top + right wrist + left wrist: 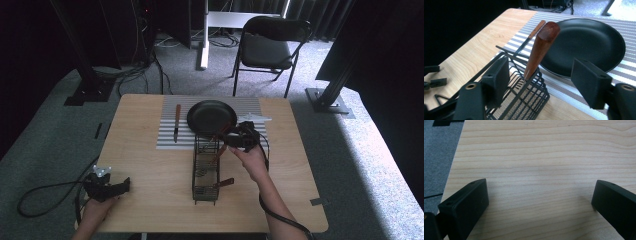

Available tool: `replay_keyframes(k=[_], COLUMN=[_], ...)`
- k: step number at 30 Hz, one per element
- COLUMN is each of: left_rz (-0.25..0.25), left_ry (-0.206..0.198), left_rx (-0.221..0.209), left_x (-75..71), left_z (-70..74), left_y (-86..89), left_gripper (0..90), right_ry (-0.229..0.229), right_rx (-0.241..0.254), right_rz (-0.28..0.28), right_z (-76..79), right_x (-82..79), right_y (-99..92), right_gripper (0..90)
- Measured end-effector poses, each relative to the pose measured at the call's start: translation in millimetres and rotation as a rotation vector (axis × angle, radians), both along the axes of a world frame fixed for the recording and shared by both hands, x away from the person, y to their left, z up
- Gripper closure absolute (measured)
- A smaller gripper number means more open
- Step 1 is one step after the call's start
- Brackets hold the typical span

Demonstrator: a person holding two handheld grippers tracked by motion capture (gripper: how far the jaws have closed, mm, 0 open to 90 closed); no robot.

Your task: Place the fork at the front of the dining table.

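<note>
— So, what did you have on the high view, biggest thing first?

— I had the wooden table [150, 200], with a striped mat [170, 142] at its far side and a black pan [212, 118] on the mat. A black wire caddy [205, 172] stood just in front of the pan, its long axis running from me toward the pan.

— And the utensils?

— A knife [176, 122] lay flat on the mat left of the pan, wooden handle pointing away from me, blade toward me. A wooden-handled utensil [541, 48] stood in the caddy's far compartment, its long axis tilted, handle end up and leaning toward the pan. Another wooden handle [225, 183] stuck out at the caddy's near right side.

— Your grippers?

— My right gripper [541, 80] hovered at the caddy's far end, jaws spread wide on either side of that tilted handle, not touching it. My left gripper [539, 202] sat over bare table near the front left corner, jaws also spread, gripping nothing.
</note>
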State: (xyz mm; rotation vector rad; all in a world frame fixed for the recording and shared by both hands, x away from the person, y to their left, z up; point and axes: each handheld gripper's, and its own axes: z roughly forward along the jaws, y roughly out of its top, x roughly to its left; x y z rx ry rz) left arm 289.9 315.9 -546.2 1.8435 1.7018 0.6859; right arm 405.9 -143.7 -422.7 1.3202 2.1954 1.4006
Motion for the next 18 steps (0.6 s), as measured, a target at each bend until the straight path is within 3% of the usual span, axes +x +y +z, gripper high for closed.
replay_keyframes(k=[5, 10, 13, 16, 18], left_rz=[0.000, 0.000, 0.001, 0.000, 0.000], left_ry=[0.000, -0.001, -0.001, -0.001, -0.001], left_rx=[0.000, 0.000, 0.000, 0.000, 0.001], left_x=[0.0, 0.0, 0.0, 0.0, 0.0], left_z=[0.0, -0.1, 0.0, -0.1, 0.0], left_y=[0.0, -0.1, -0.1, 0.0, -0.1], left_gripper=[0.8, 0.8, 0.8, 0.8, 0.8], right_ry=[0.013, 0.020, 0.026, 0.007, 0.003], right_rx=[-0.009, 0.020, 0.041, 0.044, 0.046], right_rz=[0.001, -0.018, -0.032, -0.024, -0.022], right_z=[-5.6, -10.8, -10.7, -10.6, -10.6], right_x=[4.7, 5.5, 5.3, 1.3, 0.5], right_y=[6.6, 9.2, 8.1, 10.8, 11.4], right_gripper=[38.6, 56.8, 61.7, 73.9, 74.2])
